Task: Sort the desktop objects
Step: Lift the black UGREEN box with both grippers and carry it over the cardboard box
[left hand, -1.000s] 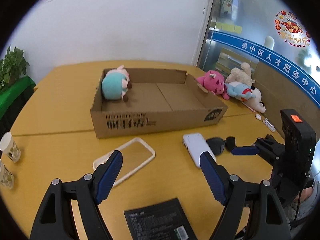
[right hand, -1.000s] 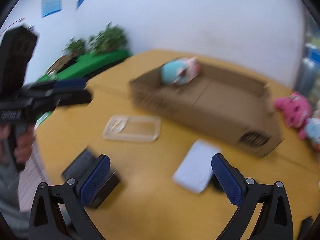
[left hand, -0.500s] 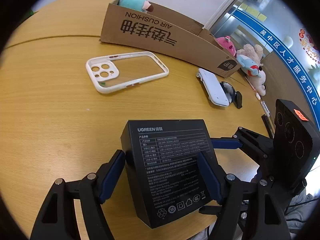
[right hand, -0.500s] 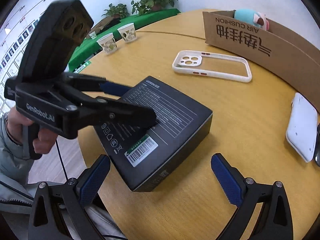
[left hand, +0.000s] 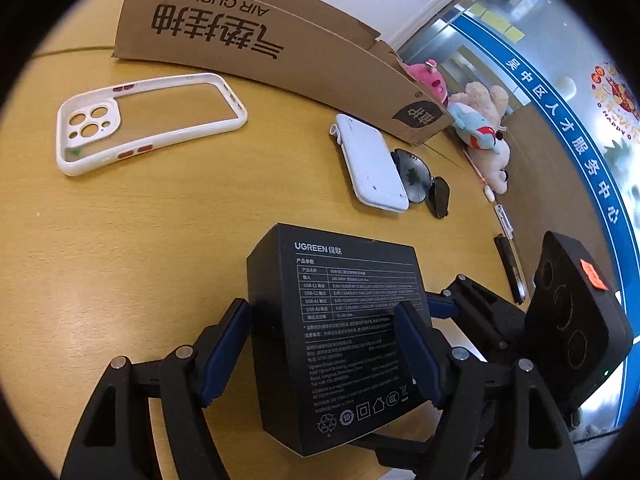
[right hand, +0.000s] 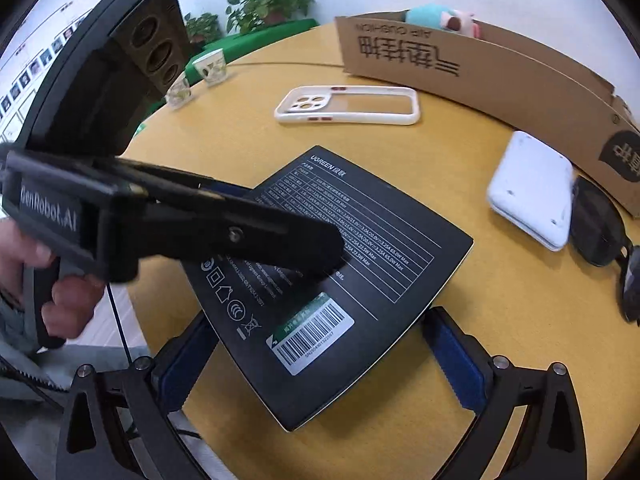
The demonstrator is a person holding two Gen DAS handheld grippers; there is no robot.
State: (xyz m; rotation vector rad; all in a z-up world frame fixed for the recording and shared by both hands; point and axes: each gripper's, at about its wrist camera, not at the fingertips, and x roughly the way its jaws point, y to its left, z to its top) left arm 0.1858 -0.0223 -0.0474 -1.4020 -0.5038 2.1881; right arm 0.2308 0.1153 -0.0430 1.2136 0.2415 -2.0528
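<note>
Both grippers have dropped toward the flat black cardboard charger box [left hand: 340,332] since a second ago, when the left one was looking across at the long brown cardboard carton [left hand: 256,36] from higher up. The left gripper [left hand: 332,348] is now straddling the black box, its blue pads flanking the box's two long sides; the jaws are closing slightly, and whether the pads are pressing yet cannot be told. The right gripper [right hand: 324,364] is standing wide, its pads just beside the box's near corner without touching it.

The black box is lying flat on the round yellow wooden table [left hand: 120,240], at the table's near edge, with a corner seeming to jut past the rim in the right wrist view. Beyond the box, toward the carton, lie the white clear-backed phone case [left hand: 148,120], the white power bank [left hand: 372,164] and the dark sunglasses [left hand: 424,184].

The main risk is likely a shallow pinch: the smooth box could pivot or slip and fall off the table edge. Two grippers crowding one box could also collide.
</note>
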